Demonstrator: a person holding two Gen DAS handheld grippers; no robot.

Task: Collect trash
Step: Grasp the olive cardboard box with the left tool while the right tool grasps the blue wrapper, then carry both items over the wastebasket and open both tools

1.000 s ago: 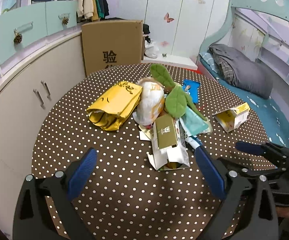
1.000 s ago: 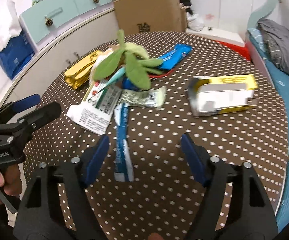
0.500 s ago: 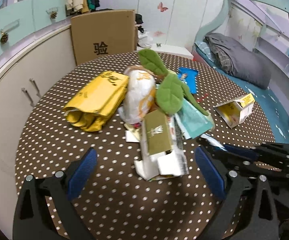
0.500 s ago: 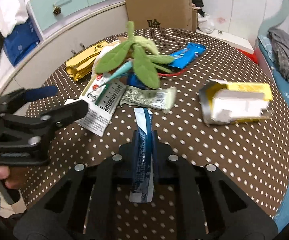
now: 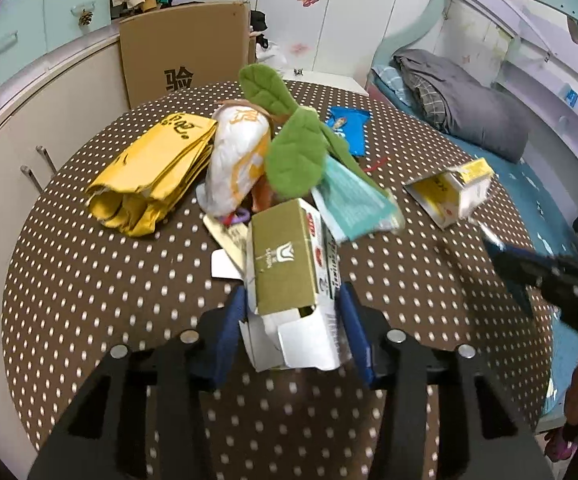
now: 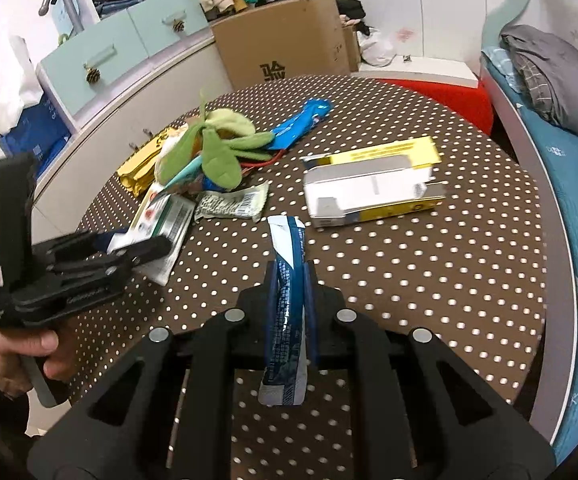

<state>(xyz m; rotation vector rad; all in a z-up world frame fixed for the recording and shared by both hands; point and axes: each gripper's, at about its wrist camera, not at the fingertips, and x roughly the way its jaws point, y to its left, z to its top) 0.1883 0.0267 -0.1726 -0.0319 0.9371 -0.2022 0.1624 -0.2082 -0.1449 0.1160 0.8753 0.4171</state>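
Polka-dot round table (image 5: 89,280) strewn with packaging. Right gripper (image 6: 291,276) pinches a blue-and-white wrapper (image 6: 287,280); left gripper (image 5: 293,312) closes around an olive-topped carton (image 5: 285,264). The torn carton may crush or slip.

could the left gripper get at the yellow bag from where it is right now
Probably not right away: the left gripper is shut on the olive and white carton. The yellow bag itself lies uncovered, further out and to its left.

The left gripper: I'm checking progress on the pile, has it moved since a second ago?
Yes. The left gripper has advanced toward the cardboard box, and its fingers now flank the green carton.
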